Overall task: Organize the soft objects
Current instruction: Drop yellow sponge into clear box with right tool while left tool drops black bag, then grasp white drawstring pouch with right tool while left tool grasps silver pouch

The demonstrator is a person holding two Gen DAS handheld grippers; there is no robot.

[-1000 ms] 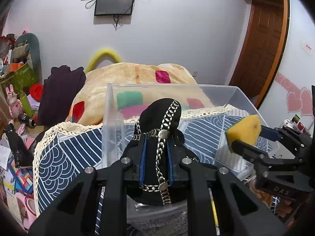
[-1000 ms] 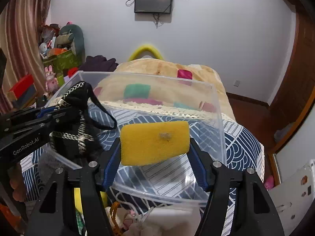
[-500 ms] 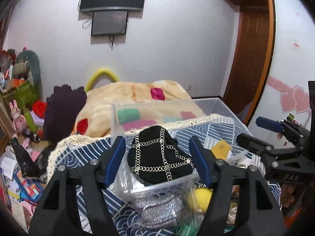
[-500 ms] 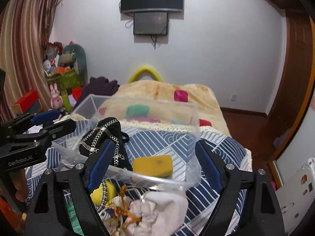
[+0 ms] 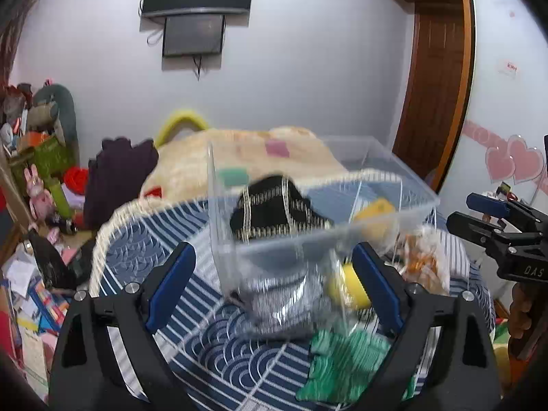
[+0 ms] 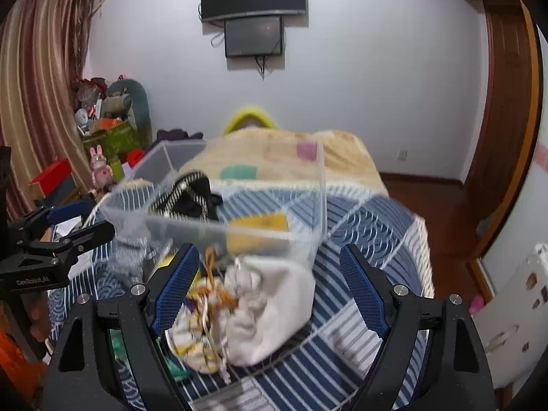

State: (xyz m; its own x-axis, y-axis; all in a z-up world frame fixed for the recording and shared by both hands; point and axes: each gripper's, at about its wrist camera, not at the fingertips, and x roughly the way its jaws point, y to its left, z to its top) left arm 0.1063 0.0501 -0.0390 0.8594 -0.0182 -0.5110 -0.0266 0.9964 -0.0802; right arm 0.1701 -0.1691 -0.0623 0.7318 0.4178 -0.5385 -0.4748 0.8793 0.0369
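Both grippers are pulled further back from the box vs 0.5 s ago; more of the bed is seen in both views. Black bag and sponge, gripped 1 s ago, are left in the box.

Left gripper (image 5: pixel 274 281): tongs spread wide, nothing pinched. Right gripper (image 6: pixel 270 287): tongs spread wide as well, nothing pinched.

Clear plastic box (image 5: pixel 404 185) is seen on the blue patterned bedspread (image 5: pixel 219 346). Inside: black bag w/ metal chains (image 5: pixel 274 205) toward the left side, yellow sponge (image 5: pixel 373 212) to the right of it, apart from it. Same layout is confirmed in right wrist view: bag (image 6: pixel 186 198), sponge (image 6: pixel 258 221).

Outside the box, just in front of its near wall, loose soft items are left on the bedspread: silver-grey bundle (image 5: pixel 284 304), yellow roll (image 5: pixel 349 287), green cloth (image 5: pixel 342 359), white drawstring pouch (image 6: pixel 274 311) w/ orange cord.

Frames are motion-blurred; finer detail can't be told. Beige blanket (image 6: pixel 274 150) is seen behind the box.
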